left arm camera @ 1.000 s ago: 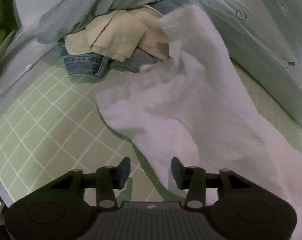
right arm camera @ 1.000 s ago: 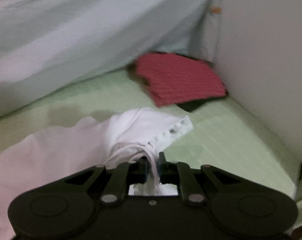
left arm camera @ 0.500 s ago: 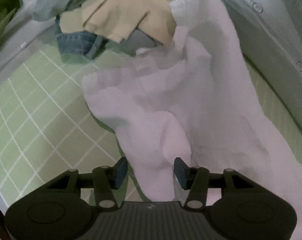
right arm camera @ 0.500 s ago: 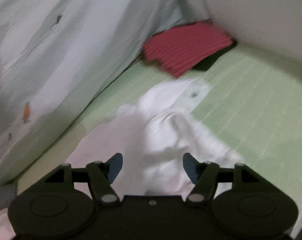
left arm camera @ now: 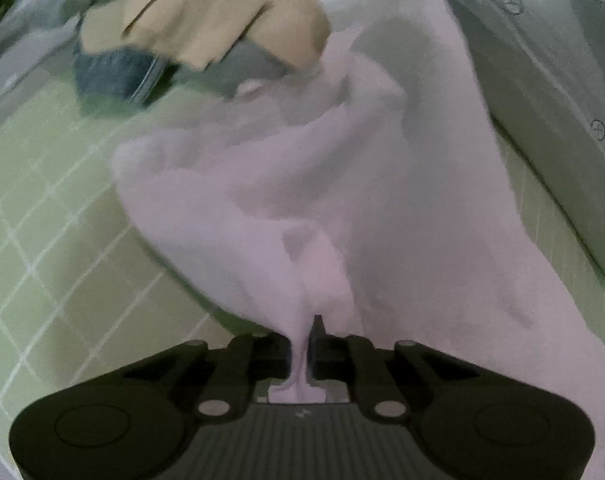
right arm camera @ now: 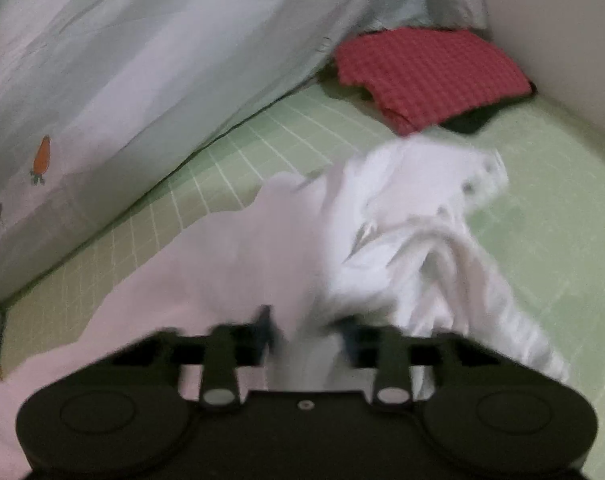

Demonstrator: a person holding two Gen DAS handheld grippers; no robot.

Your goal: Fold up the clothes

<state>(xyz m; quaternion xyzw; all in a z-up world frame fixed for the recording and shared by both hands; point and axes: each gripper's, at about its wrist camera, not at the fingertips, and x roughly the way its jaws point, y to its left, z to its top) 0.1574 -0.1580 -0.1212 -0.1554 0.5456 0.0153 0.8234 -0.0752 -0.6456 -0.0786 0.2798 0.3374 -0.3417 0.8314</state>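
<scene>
While your left gripper (left arm camera: pixel 301 344) is pinched tight on the white garment (left arm camera: pixel 342 184), your right gripper (right arm camera: pixel 306 330) differs. Its fingers sit partly apart, cloth bunched between them, nothing clamped.

White garment (left arm camera: pixel 382 200), plain, with a faint lilac cast in the left wrist view; bed sheet (left arm camera: pixel 42 240) pale green with a thin white grid. Clothes pile: beige piece (left arm camera: pixel 222 20), blue denim (left arm camera: pixel 110 76), grey piece (left arm camera: pixel 254 64); folded cloth (right arm camera: pixel 430 72) red, small check. Quilt (right arm camera: pixel 142 80) pale grey-green with an orange carrot motif (right arm camera: pixel 41 158); both claws black.
</scene>
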